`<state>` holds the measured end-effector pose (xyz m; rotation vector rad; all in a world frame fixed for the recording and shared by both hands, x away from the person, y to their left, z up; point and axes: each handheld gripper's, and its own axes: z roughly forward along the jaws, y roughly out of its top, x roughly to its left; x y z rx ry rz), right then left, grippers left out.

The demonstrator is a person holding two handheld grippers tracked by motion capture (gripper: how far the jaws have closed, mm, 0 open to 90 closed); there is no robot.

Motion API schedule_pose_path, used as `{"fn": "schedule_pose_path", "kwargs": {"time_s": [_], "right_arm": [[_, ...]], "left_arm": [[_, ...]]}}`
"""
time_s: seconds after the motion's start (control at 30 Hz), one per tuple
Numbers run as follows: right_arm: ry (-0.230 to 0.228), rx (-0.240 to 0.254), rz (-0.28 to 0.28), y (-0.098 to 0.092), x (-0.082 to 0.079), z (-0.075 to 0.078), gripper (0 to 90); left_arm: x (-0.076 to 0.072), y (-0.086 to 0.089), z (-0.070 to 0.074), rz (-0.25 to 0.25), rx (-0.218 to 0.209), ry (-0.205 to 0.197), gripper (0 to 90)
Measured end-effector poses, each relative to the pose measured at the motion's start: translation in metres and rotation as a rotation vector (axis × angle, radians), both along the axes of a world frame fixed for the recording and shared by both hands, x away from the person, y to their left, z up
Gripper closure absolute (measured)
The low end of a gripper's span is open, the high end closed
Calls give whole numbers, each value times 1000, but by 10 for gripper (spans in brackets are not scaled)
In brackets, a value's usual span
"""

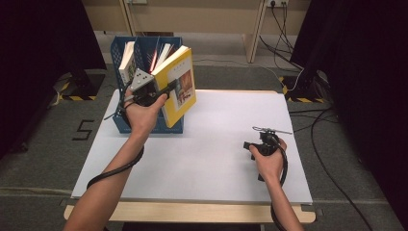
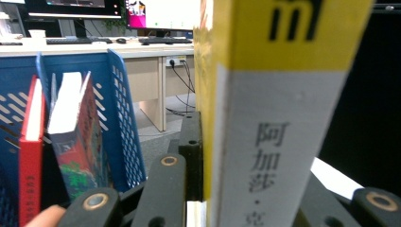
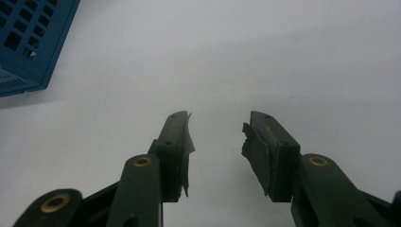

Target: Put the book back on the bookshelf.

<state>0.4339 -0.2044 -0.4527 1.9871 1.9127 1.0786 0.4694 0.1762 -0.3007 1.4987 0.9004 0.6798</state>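
Note:
My left gripper (image 1: 171,88) is shut on a yellow book (image 1: 181,83) and holds it upright in the air over the right end of the blue slotted rack (image 1: 144,128). In the left gripper view the book's white and yellow spine (image 2: 279,118) stands between the jaws, with one black finger (image 2: 191,146) pressed flat on its cover. Over on the right side of the white table (image 1: 202,159), my right gripper (image 1: 250,144) rests low. Its jaws stand open (image 3: 220,127) with nothing between them.
The rack holds a white book (image 1: 127,62) and a red one (image 2: 30,156) beside a book with a colourful cover (image 2: 75,142). A corner of the rack (image 3: 28,42) shows in the right gripper view. Cables (image 1: 308,86) lie on the floor behind the table.

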Motion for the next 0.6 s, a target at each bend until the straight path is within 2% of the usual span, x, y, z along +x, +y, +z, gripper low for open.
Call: {"fn": "schedule_pose_path", "kwargs": {"time_s": [0.2, 0.47, 0.6], "right_arm": [[2, -3, 5, 3, 0, -2, 598], [13, 1, 4, 4, -3, -7, 600], [-1, -4, 11, 3, -4, -7, 601]], "left_arm": [[6, 2, 3, 14, -11, -1, 752], [13, 4, 6, 32, 3, -4, 752], [18, 7, 8, 55, 1, -8, 752]]}}
